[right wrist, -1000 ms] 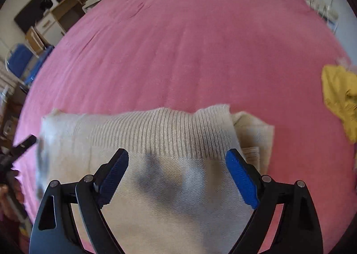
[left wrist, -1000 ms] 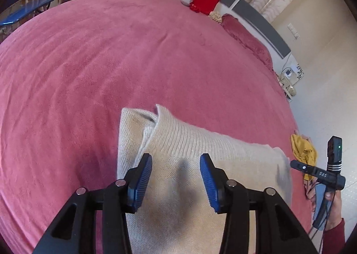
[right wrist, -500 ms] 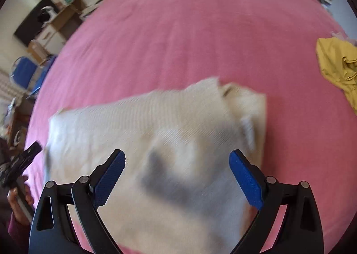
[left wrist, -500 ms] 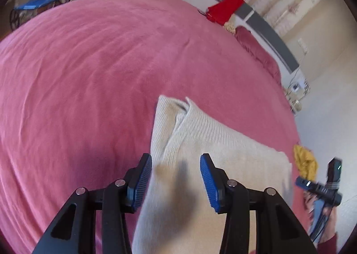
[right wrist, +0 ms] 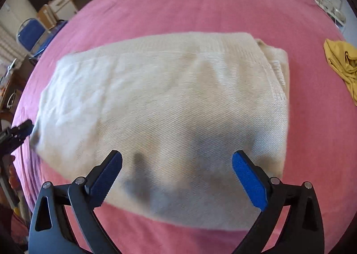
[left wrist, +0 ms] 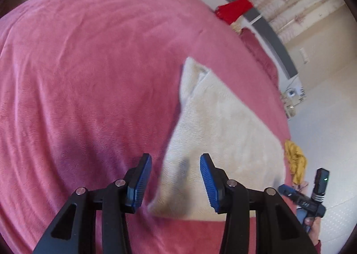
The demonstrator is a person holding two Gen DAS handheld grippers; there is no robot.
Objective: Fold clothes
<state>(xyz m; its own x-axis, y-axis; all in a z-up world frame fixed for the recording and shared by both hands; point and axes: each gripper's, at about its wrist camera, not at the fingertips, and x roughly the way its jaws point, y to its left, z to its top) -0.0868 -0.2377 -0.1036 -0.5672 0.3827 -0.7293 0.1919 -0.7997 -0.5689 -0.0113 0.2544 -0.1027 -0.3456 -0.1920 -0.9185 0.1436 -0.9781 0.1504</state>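
The folded cream knit sweater (right wrist: 165,106) lies flat near the front edge of the pink plush bedspread (left wrist: 89,75), apparently set down as finished, since the right gripper (right wrist: 177,178) (jaws just opened wide) and half-open left gripper (left wrist: 176,178) hold nothing.

Looking steeply down from just above, past blue pads, at one shared cream folded sweater (left wrist: 223,124) (right wrist: 169,106) on the pink bedspread (left wrist: 89,75) (right wrist: 200,4), the left-wrist view from its corner, the right-wrist view over its middle.
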